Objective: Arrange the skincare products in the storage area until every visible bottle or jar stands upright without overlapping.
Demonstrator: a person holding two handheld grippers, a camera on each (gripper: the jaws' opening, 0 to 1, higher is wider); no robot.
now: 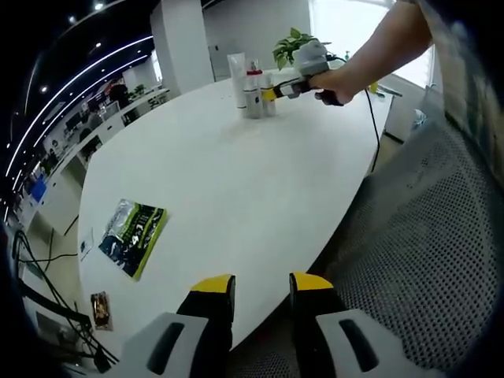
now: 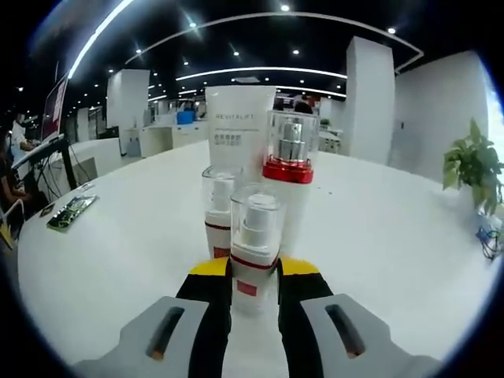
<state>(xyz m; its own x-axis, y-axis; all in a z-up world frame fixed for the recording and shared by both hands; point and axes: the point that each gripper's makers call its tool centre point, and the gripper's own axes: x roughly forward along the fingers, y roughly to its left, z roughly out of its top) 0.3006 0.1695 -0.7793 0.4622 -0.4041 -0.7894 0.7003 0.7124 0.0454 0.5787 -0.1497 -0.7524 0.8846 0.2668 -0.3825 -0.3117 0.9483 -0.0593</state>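
Several skincare items stand upright in a tight group on the white table (image 2: 118, 260). They are a white tube (image 2: 240, 126), a tall bottle with a red band (image 2: 290, 185) and two small clear-capped pump bottles. The rear small bottle (image 2: 220, 209) stands free. My right gripper (image 2: 253, 272) is shut on the front small bottle (image 2: 253, 232), one jaw against each side. In the left gripper view the same group (image 1: 252, 90) sits at the table's far end, with a hand holding the right gripper (image 1: 272, 94) against it. My left gripper (image 1: 261, 287) hangs open over the near table edge, holding nothing.
A green packet (image 1: 132, 235) lies on the table's left side, with a small dark packet (image 1: 101, 309) near the edge. A mesh chair (image 1: 425, 236) stands to the right. A potted plant (image 1: 291, 46) sits beyond the bottles, and a cable (image 1: 372, 118) trails from the right gripper.
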